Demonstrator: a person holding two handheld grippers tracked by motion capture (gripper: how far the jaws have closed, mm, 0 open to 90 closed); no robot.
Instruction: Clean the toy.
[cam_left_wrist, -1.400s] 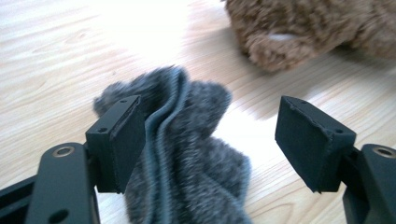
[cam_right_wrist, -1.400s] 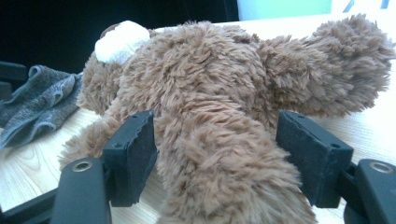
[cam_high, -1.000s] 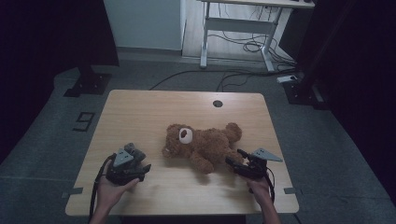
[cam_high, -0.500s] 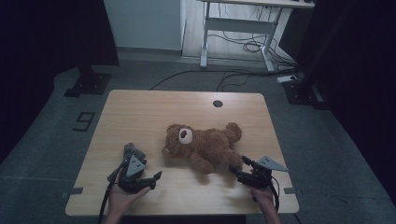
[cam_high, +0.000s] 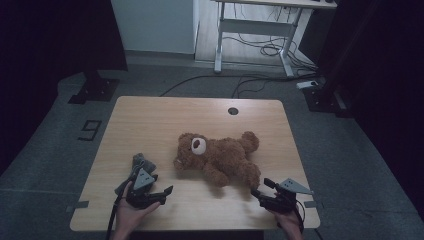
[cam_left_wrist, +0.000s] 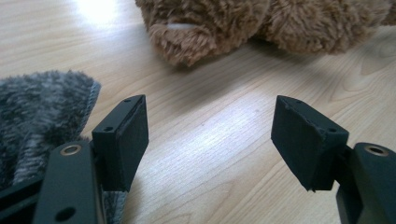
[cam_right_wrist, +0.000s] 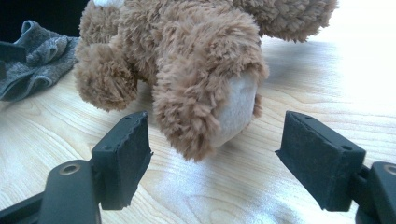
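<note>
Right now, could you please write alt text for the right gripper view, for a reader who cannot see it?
A brown teddy bear lies on a wooden table, one pale-soled paw just beyond the open black tongs, untouched. A grey fuzzy cloth lies crumpled at far left.

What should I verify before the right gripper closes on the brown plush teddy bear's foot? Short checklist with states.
1. Right gripper jaws open: ok; they have just been opening, and nothing is pressed between the pads.
2. Pale-soled foot of the brown plush teddy bear lined up with the gap: ok in the right gripper view, though it sits ahead of the pads, not between them.
3. Left gripper open and empty: ok; bare wooden table between its jaws.
4. Grey fuzzy cloth clear of the bear: ok; apart, lying beside the left gripper.
5. Bear lying flat on the table: ok.
6. Pads deep enough for a firm grip: not ok yet.
</note>
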